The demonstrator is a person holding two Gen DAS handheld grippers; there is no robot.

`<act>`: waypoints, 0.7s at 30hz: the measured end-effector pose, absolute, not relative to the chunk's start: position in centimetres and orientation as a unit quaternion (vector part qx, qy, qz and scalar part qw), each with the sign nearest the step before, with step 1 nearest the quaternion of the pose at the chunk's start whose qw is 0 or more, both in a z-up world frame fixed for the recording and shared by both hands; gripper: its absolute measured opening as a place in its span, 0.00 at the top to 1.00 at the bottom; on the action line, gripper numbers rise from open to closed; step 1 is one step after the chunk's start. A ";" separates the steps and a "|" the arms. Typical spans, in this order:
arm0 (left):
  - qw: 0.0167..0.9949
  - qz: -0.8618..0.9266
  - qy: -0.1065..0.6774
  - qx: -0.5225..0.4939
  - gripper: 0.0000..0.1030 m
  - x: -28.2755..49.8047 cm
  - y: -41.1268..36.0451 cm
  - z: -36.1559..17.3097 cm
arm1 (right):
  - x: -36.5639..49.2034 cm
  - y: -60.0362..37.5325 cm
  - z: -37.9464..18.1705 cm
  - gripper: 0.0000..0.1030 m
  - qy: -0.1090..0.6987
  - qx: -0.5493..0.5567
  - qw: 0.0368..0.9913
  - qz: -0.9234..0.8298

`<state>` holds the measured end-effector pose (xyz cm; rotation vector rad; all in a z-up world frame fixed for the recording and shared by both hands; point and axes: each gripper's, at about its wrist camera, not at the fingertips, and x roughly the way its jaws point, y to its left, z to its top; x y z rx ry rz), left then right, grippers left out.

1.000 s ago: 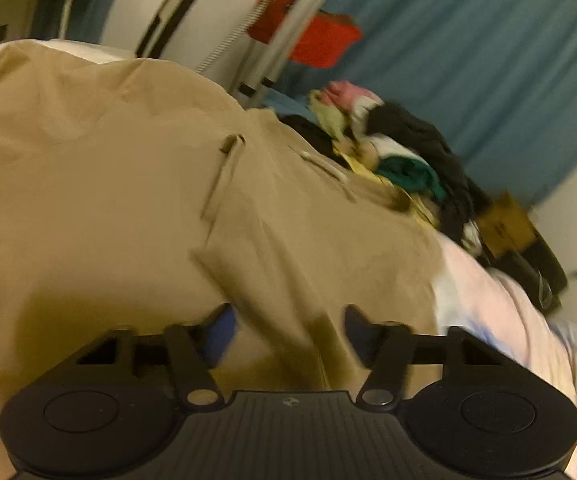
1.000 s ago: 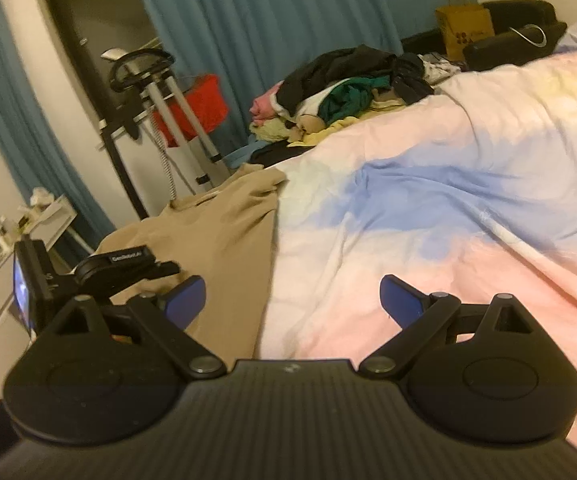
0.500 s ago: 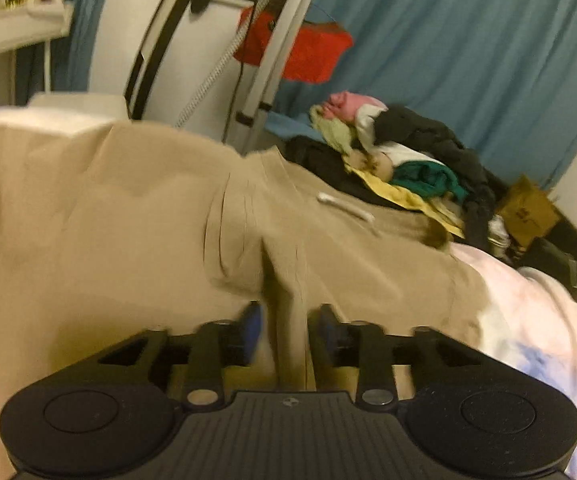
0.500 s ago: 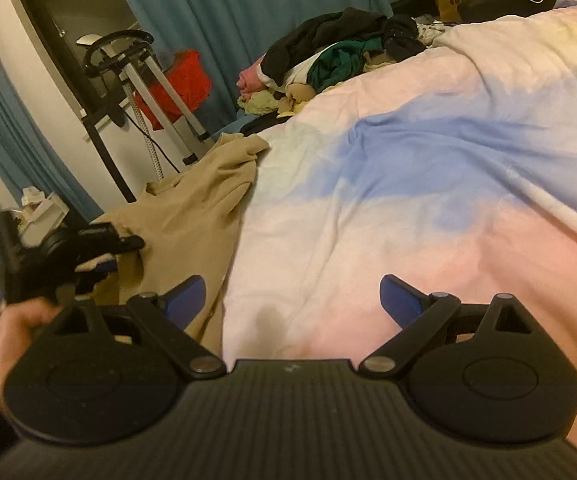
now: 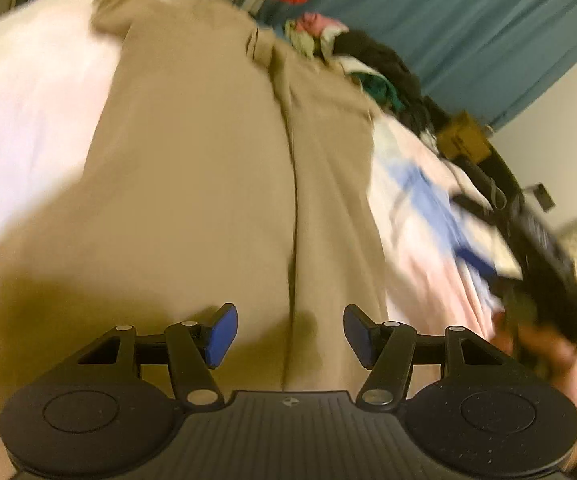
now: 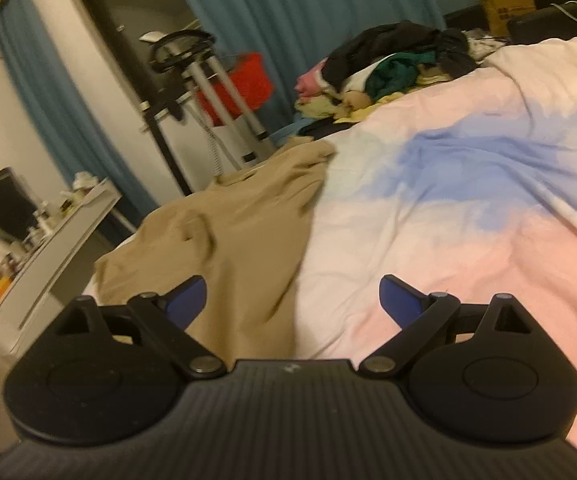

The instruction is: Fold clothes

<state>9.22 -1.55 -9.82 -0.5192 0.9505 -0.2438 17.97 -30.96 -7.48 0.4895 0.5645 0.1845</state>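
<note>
left wrist view: our left gripper is opening, its blue pads spreading off the tan garment; half a second ago they were pinched on a ridge of that cloth, and now nothing is caught between them. the fabric lies in a long strip on the pastel duvet, a crease running down its middle, so we judge this fold laid. the picture is blurred. our right gripper hangs spread wide and empty over the duvet, just beside the garment's near edge. the unfolded pile waits at the far side.
</note>
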 end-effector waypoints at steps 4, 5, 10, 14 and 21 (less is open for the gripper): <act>0.819 -0.135 0.493 -0.260 0.38 6.3 -1.9 -11.7 | 15.5 -30.4 -7.4 0.26 0.311 0.250 0.910 0.112; 0.821 -0.137 0.493 -0.253 0.37 5.9 -2.1 -11.6 | 14.9 -30.1 -7.6 0.26 0.326 0.245 0.906 0.114; 0.818 -0.137 0.502 -0.244 0.35 4.8 -2.3 -11.8 | 11.2 -29.5 -9.9 0.26 0.401 0.292 0.860 0.124; 0.804 -0.143 0.512 -0.268 0.49 4.3 -1.4 -12.1 | 8.4 -28.9 -12.2 0.29 0.461 0.351 0.805 0.125; 0.811 -0.154 0.488 -0.285 0.97 3.3 -0.3 -11.7 | 5.0 -28.2 -13.1 0.32 0.483 0.389 0.776 0.111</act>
